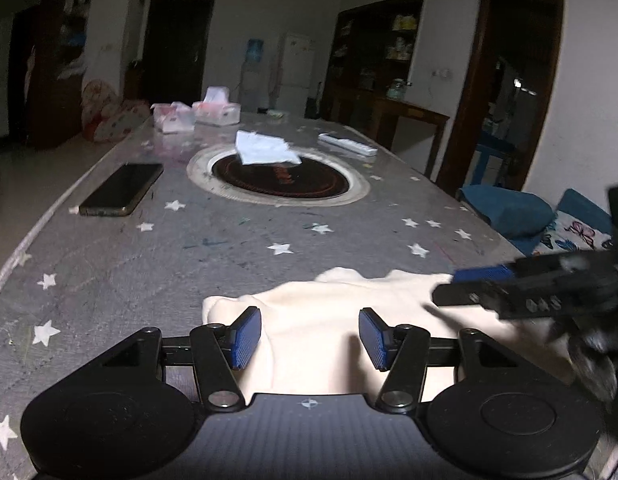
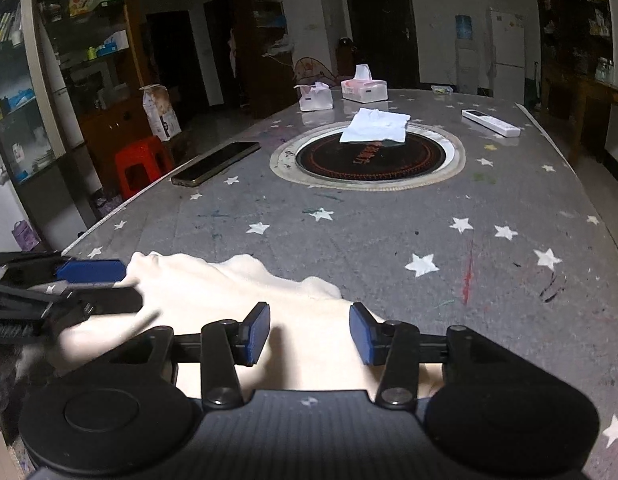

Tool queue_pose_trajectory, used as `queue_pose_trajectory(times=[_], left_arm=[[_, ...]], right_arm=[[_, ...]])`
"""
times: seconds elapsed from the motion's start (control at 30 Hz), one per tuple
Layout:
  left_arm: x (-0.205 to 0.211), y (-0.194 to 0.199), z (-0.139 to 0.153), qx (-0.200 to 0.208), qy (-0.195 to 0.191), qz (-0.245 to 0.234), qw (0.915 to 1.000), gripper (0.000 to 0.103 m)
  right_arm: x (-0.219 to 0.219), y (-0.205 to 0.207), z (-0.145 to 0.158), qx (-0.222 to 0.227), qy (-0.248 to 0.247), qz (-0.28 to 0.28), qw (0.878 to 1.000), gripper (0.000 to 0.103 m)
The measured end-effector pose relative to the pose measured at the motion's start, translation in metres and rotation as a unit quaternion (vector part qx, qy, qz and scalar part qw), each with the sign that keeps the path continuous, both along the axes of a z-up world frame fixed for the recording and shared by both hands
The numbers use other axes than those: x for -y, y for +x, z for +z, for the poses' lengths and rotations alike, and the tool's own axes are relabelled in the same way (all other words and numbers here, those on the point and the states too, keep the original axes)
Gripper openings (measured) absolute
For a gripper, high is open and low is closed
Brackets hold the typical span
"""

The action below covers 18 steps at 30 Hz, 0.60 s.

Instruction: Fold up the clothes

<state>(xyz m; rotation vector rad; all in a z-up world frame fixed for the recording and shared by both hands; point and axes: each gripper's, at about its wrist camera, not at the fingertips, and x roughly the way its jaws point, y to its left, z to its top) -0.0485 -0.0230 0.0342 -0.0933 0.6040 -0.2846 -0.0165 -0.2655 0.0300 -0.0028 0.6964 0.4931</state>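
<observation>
- a cream garment [image 1: 341,320] is seen bunched at the near edge of the table [image 1: 149,264], lying directly under and ahead of both grippers; its far border is rumpled into soft peaks rather than laid flat.
- the left gripper [image 1: 309,338] is held low over the cloth with its blue pads spread wide and nothing caught between them; the cloth fills the gap below the pads, but whether they touch it cannot be told.
- the right gripper [image 2: 309,336] is likewise spread wide and empty, poised over the right part of the same garment [image 2: 245,296], whose right end is seen to finish just beyond the right pad.
- in the left view the right gripper [image 1: 461,288] is seen reaching in from the right; there its fingers look stacked and blurred, so its opening is better judged from its own camera.
- the garment's long axis is judged to run left to right along the near edge of the table, across the line both grippers point along, so each gripper is nearest to its own end of the cloth.
- the fold is judged not yet made; the next move would seem to call for each gripper to close on the cloth below it before anything is lifted.
- a phone [image 2: 216,163] near the left edge, a white cloth [image 2: 375,125] on the round inset [image 2: 369,157] at mid-table and a remote [image 2: 491,122] toward the far right are well apart from the garment.
</observation>
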Motion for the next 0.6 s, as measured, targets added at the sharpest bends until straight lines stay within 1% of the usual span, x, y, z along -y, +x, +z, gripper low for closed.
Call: queue_pose_trajectory(times=[0.03,0.1,0.13,0.2,0.27,0.3,0.33,0.4,0.47,0.5,0.6], left_arm=[[0.000,0.003,0.000,-0.003,0.000,0.002,1.0000,0.053],[0.001,0.009,0.000,-0.005,0.000,0.003,1.0000,0.052],[0.003,0.011,0.001,-0.004,0.000,0.002,1.0000,0.050],[0.004,0.017,0.001,-0.007,-0.003,0.005,1.0000,0.049],[0.006,0.023,0.002,-0.010,-0.006,0.009,0.9999,0.043],[0.007,0.028,0.001,-0.015,-0.008,0.012,0.9998,0.037],[0.007,0.033,-0.001,-0.020,-0.009,0.014,0.9997,0.033],[0.011,0.042,-0.006,-0.029,0.002,0.022,0.9993,0.030],[0.014,0.049,-0.013,-0.039,0.016,0.028,0.9987,0.029],[0.015,0.050,-0.014,-0.034,0.020,0.028,0.9988,0.029],[0.014,0.050,-0.012,-0.034,0.020,0.034,0.9986,0.030]], right_arm=[[0.000,0.000,-0.001,-0.002,0.003,-0.001,1.000,0.044],[-0.002,0.000,-0.001,-0.003,0.003,0.001,1.000,0.044],[-0.002,0.000,-0.002,-0.003,0.003,0.002,1.000,0.044],[-0.004,0.002,-0.004,-0.005,0.001,0.001,1.000,0.044],[-0.005,0.003,-0.006,-0.008,0.000,0.000,1.000,0.044],[-0.005,0.004,-0.008,-0.009,-0.001,0.000,1.000,0.044],[-0.005,0.004,-0.009,-0.010,-0.002,0.000,1.000,0.044],[-0.006,0.004,-0.009,-0.010,-0.003,0.001,1.000,0.044],[-0.006,0.003,-0.010,-0.010,-0.004,0.002,1.000,0.046],[-0.007,0.003,-0.010,-0.010,-0.004,0.003,1.000,0.047],[-0.008,0.001,-0.009,-0.007,-0.008,0.006,1.000,0.049]])
